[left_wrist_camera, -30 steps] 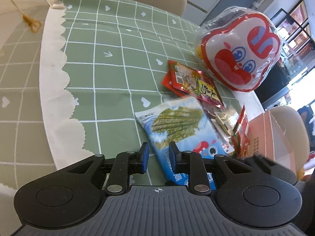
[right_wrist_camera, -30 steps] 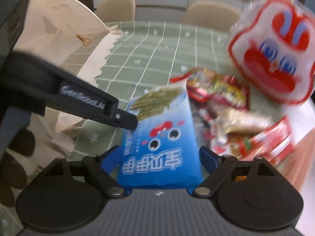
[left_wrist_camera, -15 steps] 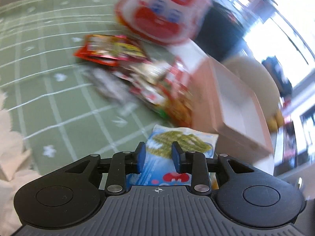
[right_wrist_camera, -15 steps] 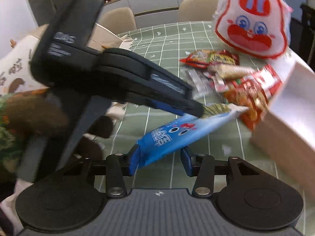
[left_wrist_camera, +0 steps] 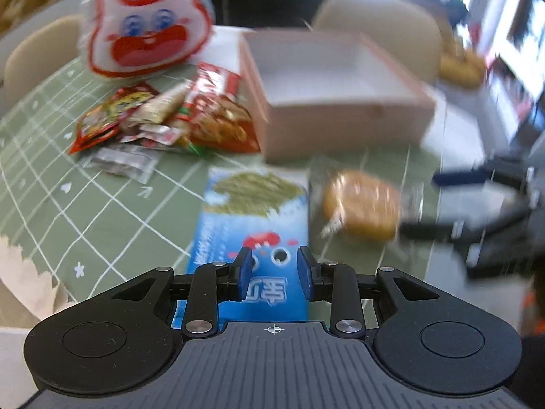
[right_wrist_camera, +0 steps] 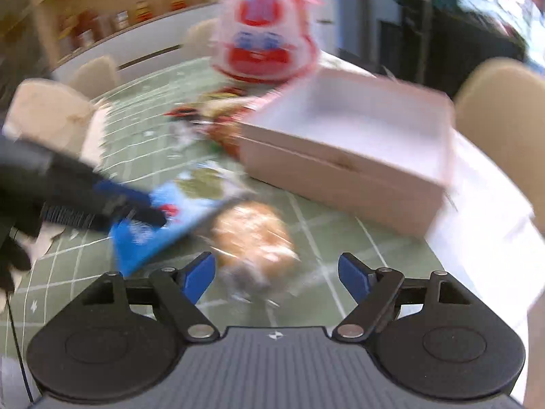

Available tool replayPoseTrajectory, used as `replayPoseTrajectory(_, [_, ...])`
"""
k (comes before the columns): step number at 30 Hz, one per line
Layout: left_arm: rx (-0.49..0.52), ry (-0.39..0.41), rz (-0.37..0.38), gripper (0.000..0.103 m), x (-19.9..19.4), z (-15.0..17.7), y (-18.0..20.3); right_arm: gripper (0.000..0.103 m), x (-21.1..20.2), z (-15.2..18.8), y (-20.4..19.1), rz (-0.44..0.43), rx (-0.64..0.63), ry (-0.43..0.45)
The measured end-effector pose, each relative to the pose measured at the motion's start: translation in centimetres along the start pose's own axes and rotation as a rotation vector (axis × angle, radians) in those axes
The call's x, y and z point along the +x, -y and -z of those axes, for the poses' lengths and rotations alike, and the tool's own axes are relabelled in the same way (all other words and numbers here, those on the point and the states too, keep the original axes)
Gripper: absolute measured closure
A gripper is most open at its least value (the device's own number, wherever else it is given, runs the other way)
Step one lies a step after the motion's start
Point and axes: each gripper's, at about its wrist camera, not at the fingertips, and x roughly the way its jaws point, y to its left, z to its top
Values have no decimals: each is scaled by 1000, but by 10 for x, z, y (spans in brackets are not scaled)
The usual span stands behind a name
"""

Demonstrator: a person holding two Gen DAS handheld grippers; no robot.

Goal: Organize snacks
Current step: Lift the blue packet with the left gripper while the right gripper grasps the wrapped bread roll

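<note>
Blue seaweed packet (left_wrist_camera: pixel 252 225): lies on the green tablecloth (left_wrist_camera: pixel 102 211), near end between the left gripper (left_wrist_camera: pixel 271 267) pads; whether they pinch it, cannot tell.
Wrapped bun (right_wrist_camera: pixel 253 235): just right of the packet, ahead of the right gripper (right_wrist_camera: pixel 276 272), whose jaws are opening, not touching it; probably the next pick.
Pink box (left_wrist_camera: pixel 340 92): open, empty, just beyond, likely the destination.
Loose snack pile (left_wrist_camera: pixel 170 119), rabbit-face bag (left_wrist_camera: pixel 143 24): far left, awaiting sorting.

Snack pile (left_wrist_camera: pixel 163 119) crowds the box's (left_wrist_camera: pixel 340 126) left; its top lies open.
</note>
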Motion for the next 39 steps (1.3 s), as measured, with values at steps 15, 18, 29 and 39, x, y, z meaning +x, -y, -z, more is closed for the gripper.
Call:
replayPoseTrajectory(15, [62,48,88,24,0,2,14,5,13,23,35,-38,183,-47])
replayPoseTrajectory(18, [21,61,10,25,-3,-2,-4,5,11,26,36,-31,208,-23])
replayPoseTrajectory(29, [-24,-13,63,20,22,-12,-27,0,16,28,17,8,51,-39])
replayPoseTrajectory(39, [106,-16,69,9,32,2,6,0,19,39,3,65,-63,-9])
